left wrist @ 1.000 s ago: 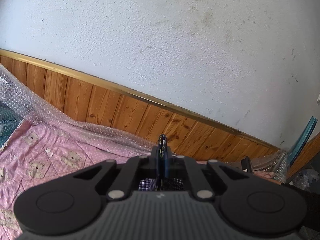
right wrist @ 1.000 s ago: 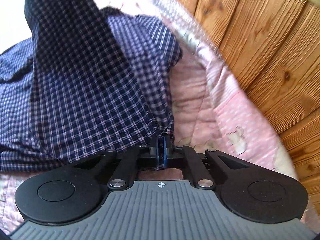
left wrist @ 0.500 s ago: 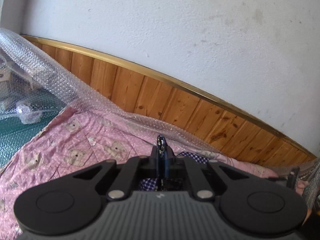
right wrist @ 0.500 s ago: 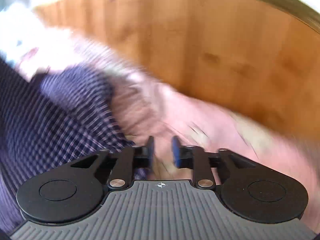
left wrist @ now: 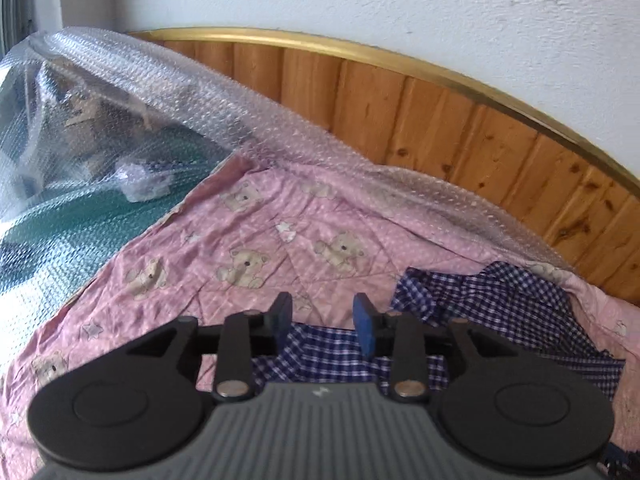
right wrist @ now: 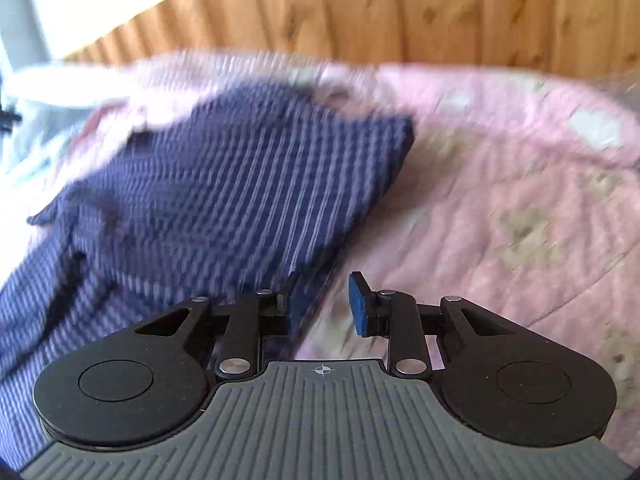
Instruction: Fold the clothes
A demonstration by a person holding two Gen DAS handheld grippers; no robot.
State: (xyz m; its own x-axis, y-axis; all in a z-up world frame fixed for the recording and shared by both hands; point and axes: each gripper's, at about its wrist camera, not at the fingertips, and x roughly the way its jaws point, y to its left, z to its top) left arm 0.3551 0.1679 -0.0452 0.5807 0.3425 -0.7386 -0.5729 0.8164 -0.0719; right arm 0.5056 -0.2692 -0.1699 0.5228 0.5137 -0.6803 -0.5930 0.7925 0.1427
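Note:
A navy-and-white checked shirt lies crumpled on the pink quilt, reaching from under my left gripper out to the right. That gripper's jaws are opening; the cloth lies below the gap and neither pad presses on it. In the blurred right wrist view the same shirt is spread over the left half. My right gripper hovers at the shirt's right edge. Its jaws are closing a little but stand apart, with nothing gripped between them; its left finger overlaps the cloth's edge.
The pink quilt with teddy bears covers the bed. Bubble wrap drapes along the wooden headboard and over a green blanket at the left. A white wall rises behind.
Both grippers were shut on checked cloth and have let it go. The left one tipped down toward the bed. The right one swung right and rolled, blurring its view.

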